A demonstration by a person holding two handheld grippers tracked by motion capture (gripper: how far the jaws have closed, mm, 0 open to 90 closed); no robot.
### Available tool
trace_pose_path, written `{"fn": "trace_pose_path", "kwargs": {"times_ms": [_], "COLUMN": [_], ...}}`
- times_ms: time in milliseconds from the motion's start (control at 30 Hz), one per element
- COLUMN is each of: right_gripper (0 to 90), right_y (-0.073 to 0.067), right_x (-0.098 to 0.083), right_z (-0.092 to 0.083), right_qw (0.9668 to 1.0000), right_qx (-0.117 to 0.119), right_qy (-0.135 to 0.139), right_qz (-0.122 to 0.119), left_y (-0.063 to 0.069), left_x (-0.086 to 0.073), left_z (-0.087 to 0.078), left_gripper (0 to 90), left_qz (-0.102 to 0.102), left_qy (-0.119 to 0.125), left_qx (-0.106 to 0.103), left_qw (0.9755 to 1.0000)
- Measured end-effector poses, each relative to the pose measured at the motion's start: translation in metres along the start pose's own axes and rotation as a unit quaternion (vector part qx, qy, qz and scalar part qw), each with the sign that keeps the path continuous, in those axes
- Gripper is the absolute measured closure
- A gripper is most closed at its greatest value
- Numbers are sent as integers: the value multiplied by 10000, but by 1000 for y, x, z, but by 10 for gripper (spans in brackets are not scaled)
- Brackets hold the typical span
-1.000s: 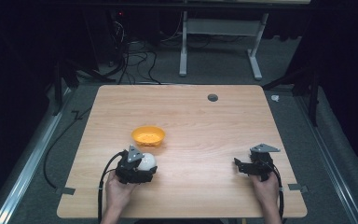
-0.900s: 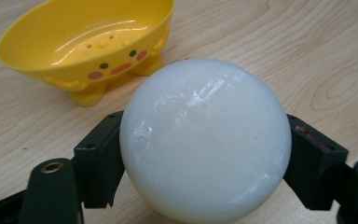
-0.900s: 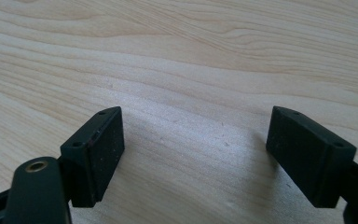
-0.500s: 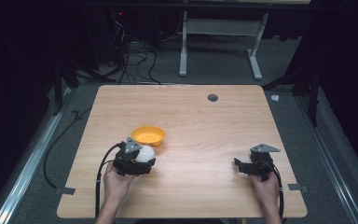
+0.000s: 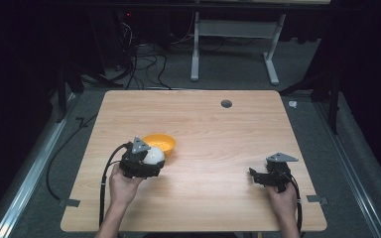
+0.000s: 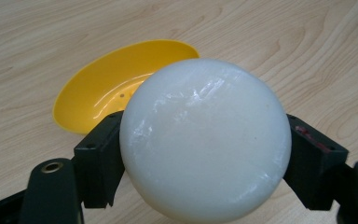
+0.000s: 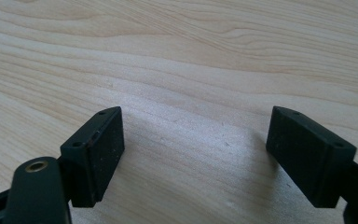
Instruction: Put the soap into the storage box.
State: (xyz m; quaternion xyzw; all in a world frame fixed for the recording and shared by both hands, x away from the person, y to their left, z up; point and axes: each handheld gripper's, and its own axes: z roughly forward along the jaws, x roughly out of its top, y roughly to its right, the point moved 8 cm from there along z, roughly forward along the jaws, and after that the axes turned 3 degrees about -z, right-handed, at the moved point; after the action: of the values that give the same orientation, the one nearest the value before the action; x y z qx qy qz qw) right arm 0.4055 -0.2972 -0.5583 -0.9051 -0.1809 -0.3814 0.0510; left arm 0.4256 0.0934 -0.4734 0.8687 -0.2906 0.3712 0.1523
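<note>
The left gripper (image 5: pixel 151 159) clamps a smooth white ball (image 6: pixel 205 140) just beside the shallow yellow plastic bowl (image 6: pixel 107 84). The right gripper (image 7: pixel 193 156) hangs over the wooden table (image 5: pixel 218 129), jaws apart.

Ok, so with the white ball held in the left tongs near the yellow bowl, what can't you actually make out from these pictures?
- Left gripper view: the white ball covers the near rim of the yellow bowl, and the left tongs are cut off by the bottom edge.
- High view: whether the ball touches the bowl is too small to tell.
- Right gripper view: the right tongs are cut off at the bottom.
- High view: the dark spot on the table is too small to identify.
</note>
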Motion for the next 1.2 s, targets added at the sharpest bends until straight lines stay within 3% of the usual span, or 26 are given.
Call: {"fn": "trace_pose_path", "kwargs": {"times_ms": [300, 533, 867, 1033, 1133, 1200], "right_gripper": [200, 200, 200, 200, 200, 200], "right_y": [0, 0, 0, 0, 0, 0], "right_x": [0, 0, 0, 0, 0, 0], "right_z": [0, 0, 0, 0, 0, 0], "right_qw": [10000, 10000, 10000, 10000, 10000, 10000], "right_qx": [7, 6, 9, 8, 8, 8], "right_qy": [2, 2, 1, 0, -1, -1], "right_qz": [4, -5, -4, 3, 2, 3], "left_y": [-3, -8, -19, -24, -27, -27], "left_x": [11, 19, 31, 35, 37, 38], "left_z": [9, 13, 21, 29, 33, 36], "left_gripper": [245, 245, 245, 245, 244, 245], "left_qz": [161, 119, 81, 64, 154, 130], "left_qy": [-75, -64, -83, -150, -163, -154], "left_qx": [74, 16, 119, 199, 402, 368], "left_qw": [9998, 9999, 9999, 9997, 9989, 9991]}}
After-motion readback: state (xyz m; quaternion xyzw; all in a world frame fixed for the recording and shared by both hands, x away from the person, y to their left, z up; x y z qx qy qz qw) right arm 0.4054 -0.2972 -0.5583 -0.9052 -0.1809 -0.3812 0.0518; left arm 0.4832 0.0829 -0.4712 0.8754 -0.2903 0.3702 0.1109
